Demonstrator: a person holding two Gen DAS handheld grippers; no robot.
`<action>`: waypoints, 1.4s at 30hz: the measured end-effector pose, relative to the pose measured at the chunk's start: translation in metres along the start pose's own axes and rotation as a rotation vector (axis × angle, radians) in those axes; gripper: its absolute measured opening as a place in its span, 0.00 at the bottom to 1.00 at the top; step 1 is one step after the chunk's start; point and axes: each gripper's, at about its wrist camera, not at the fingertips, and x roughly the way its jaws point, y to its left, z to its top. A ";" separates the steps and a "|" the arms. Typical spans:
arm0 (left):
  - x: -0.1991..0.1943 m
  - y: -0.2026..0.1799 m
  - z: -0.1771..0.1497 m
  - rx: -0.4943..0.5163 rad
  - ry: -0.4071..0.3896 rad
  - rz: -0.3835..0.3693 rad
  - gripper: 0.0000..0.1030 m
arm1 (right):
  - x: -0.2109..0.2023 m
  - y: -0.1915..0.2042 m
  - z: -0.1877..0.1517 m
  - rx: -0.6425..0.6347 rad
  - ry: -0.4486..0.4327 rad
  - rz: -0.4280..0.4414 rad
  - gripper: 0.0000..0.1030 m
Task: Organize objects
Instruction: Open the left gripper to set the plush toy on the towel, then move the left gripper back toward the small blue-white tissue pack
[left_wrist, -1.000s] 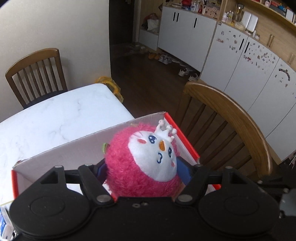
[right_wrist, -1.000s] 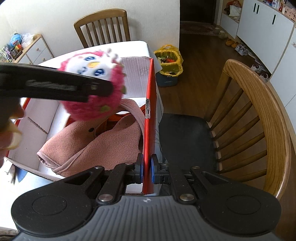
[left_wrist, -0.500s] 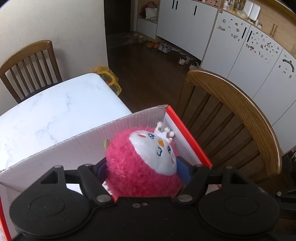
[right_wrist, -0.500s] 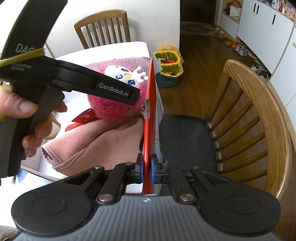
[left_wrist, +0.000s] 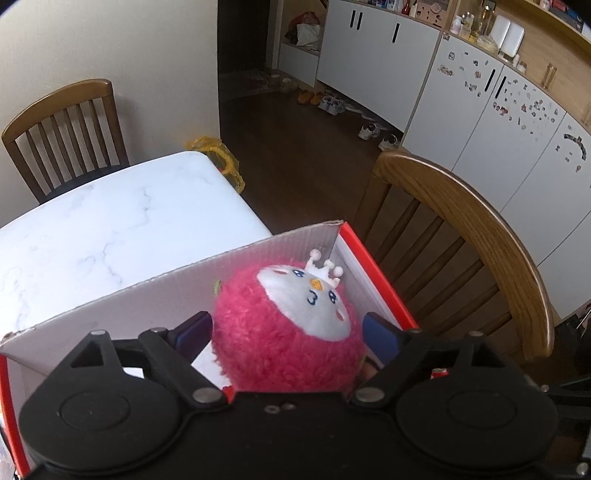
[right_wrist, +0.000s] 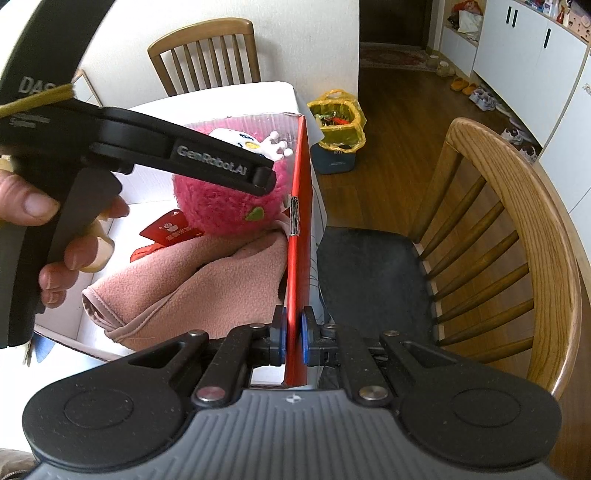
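My left gripper (left_wrist: 286, 334) has its fingers spread wide on either side of a fluffy pink plush toy (left_wrist: 286, 332); gaps show beside both blue pads (left_wrist: 192, 332), so I judge the toy released or barely touched. The toy sits inside a cardboard box (left_wrist: 129, 306), in the corner at about one o'clock from my left wrist, resting on a folded pink cloth (right_wrist: 192, 280) with a red tag (right_wrist: 170, 232) beside it. My right gripper (right_wrist: 293, 338) is pinched tight on the box's red side wall (right_wrist: 299, 229), at six o'clock in that view, steadying it at the table (left_wrist: 110, 221) edge above a wooden chair (right_wrist: 517, 240). The risks I see: the round toy could roll off the soft cloth, my left fingers could snag its fur on pulling out, or a tug on the wall could tip the box toward the chair.
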 end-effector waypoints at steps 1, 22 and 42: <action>-0.003 0.001 -0.001 -0.002 -0.005 0.000 0.86 | 0.000 0.000 0.000 0.001 0.000 0.000 0.07; -0.103 0.053 -0.040 -0.087 -0.116 0.073 0.99 | 0.001 0.005 0.002 -0.058 0.009 -0.028 0.07; -0.158 0.175 -0.097 -0.289 -0.114 0.311 0.99 | 0.002 0.010 0.004 -0.071 0.022 -0.048 0.07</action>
